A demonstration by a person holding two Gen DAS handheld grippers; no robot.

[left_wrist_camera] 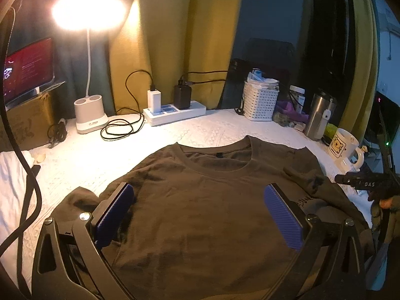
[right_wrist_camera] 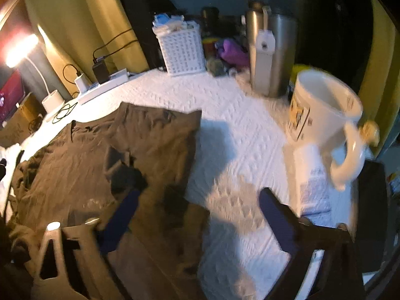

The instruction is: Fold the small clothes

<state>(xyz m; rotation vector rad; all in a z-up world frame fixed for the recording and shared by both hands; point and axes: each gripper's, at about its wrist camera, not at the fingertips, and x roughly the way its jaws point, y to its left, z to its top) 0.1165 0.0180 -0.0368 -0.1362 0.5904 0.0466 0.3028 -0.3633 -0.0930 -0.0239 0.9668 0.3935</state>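
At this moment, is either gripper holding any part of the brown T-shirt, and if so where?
Nothing is held. The left gripper and right gripper both hang open above the T-shirt, pads clear of the cloth.

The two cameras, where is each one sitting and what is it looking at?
Left wrist view: sits on the left gripper, looking forward and down over the brown T-shirt toward the lamp; both blue pads show, wide apart, and the other gripper peeks in at the right edge.
Right wrist view: sits on the right gripper, tilted down at the shirt's right edge and the white cloth; its fingers show, open, nothing between them.
Both see: shirt, lamp, white basket, steel flask, bear mug.
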